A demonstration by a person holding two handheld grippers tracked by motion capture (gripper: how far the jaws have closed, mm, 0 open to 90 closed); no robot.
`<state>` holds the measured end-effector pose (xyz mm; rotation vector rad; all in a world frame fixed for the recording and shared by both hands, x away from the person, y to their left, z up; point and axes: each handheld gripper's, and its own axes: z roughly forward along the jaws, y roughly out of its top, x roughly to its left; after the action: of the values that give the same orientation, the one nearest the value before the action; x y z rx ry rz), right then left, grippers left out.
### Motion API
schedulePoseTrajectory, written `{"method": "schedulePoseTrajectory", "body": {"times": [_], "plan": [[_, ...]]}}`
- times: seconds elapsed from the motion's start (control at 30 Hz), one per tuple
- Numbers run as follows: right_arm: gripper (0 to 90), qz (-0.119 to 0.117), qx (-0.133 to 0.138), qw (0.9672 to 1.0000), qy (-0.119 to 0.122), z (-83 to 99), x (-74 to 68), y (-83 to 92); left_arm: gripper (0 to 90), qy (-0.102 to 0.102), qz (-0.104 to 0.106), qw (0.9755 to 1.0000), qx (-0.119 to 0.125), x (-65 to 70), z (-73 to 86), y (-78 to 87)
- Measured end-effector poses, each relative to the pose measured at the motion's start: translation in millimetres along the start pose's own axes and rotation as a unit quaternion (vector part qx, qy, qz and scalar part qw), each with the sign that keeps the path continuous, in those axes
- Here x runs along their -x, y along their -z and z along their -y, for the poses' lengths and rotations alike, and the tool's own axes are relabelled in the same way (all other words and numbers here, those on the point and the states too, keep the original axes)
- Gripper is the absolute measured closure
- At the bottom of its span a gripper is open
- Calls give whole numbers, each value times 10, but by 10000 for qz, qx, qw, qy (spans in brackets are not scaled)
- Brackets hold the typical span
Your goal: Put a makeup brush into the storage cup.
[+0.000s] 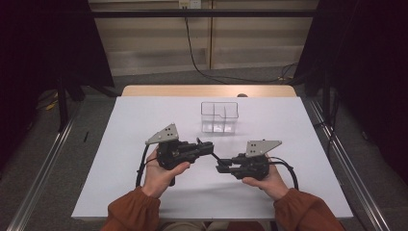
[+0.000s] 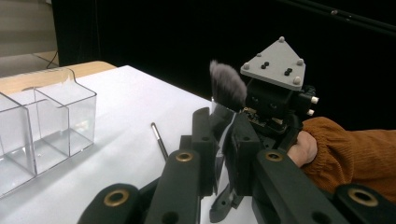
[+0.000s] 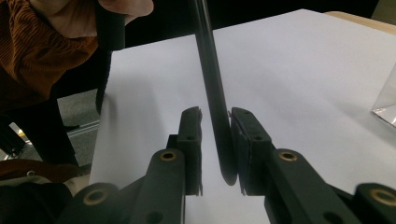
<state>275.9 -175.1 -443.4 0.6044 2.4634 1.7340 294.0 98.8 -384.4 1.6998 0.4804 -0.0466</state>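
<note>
Clamping the makeup brush (image 2: 227, 95) near its bristle end, the left tongs (image 2: 220, 154) sat shut on it at lower centre of the left gripper view. The right tongs (image 3: 215, 140) stood slightly parted around the dark handle (image 3: 212, 88), one pad touching, the other off. The brush might have sagged or twisted out of line, since one grip carried it over the desk (image 1: 144, 115). A second thin brush (image 2: 159, 141) lay nearby, short of the clear organizer (image 1: 219, 116).

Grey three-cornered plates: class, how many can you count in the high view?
2. The left plate sits on the left gripper; the right plate sits on the right gripper. None looks hidden.
</note>
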Motion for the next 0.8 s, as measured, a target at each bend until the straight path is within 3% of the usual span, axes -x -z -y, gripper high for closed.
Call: {"method": "schedulePoseTrajectory", "body": {"times": [0.23,0.57,0.8], "plan": [[599,6,87,9999,-52,-7,4,12,836,32,-37,10000,-24,-20,-10,24],[205,-33,102,9996,-280,-33,21,33,836,62,-101,9999,-53,-36,-43,69],[75,99,158,9994,-302,-45,28,62,836,55,-193,9997,-110,-60,-73,137]]}}
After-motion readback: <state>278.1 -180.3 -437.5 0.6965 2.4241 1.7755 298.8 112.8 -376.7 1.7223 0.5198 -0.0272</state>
